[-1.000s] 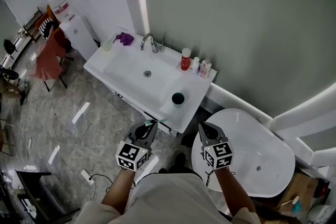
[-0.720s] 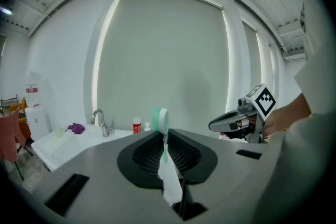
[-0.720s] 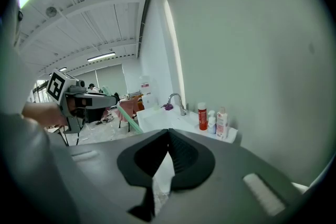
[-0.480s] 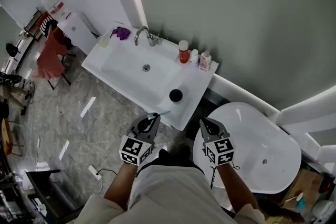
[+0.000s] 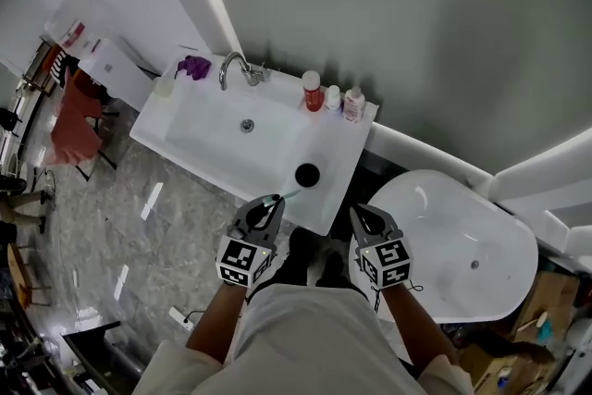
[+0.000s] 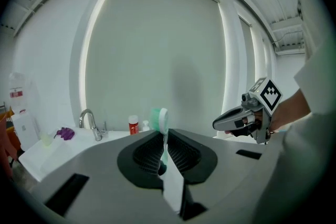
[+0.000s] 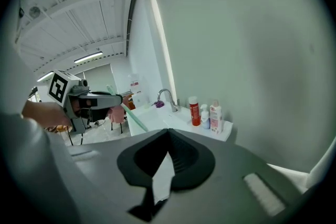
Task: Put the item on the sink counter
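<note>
White sink counter (image 5: 338,190) fills the far left of a bathroom, with a faucet (image 5: 233,67) and a red bottle (image 5: 312,92) along its far edge and a bathtub (image 5: 453,236) to the right. At the counter's near edge, the left gripper (image 5: 273,208) is clenched on a green toothbrush (image 6: 159,120), held above the surface. The right gripper (image 5: 363,217), near the tub, has its jaws pressed together on nothing.

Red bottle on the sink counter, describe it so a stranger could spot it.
Find the white sink counter against the grey wall. Along its back edge, right of the faucet, three small bottles stand in a row. The red bottle stands nearest the faucet, the only red one; its two neighbours are pale.
</note>
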Demonstrator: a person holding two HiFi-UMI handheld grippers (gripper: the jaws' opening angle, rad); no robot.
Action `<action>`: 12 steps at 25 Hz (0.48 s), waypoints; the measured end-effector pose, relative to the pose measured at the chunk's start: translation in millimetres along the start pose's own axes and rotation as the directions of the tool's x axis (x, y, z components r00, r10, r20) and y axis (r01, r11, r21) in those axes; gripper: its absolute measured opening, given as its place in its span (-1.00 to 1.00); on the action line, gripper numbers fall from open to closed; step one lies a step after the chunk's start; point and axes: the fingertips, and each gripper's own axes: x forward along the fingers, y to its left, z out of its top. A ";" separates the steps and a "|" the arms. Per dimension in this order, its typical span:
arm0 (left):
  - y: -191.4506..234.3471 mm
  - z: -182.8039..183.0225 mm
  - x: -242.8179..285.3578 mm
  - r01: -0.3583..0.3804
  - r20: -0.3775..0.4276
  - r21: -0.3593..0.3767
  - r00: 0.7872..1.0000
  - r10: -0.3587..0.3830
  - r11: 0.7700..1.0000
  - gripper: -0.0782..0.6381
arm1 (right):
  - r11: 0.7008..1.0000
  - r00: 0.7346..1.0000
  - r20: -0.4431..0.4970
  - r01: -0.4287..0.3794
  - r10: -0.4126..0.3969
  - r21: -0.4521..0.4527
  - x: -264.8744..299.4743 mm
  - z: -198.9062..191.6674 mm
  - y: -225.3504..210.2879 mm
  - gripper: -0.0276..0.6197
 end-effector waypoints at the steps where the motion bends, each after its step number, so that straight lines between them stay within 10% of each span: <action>1: 3.4 -1.0 5.1 0.016 -0.007 0.012 1.000 -0.016 1.000 -0.70 | 1.000 1.000 -0.001 0.012 -0.012 0.007 3.2 1.2 -0.4 -0.88; 12: 28.3 -30.4 78.1 0.188 -0.076 0.095 0.980 -0.181 0.978 -0.70 | 0.988 0.989 -0.058 0.142 -0.138 0.066 35.0 -9.1 -11.6 -0.88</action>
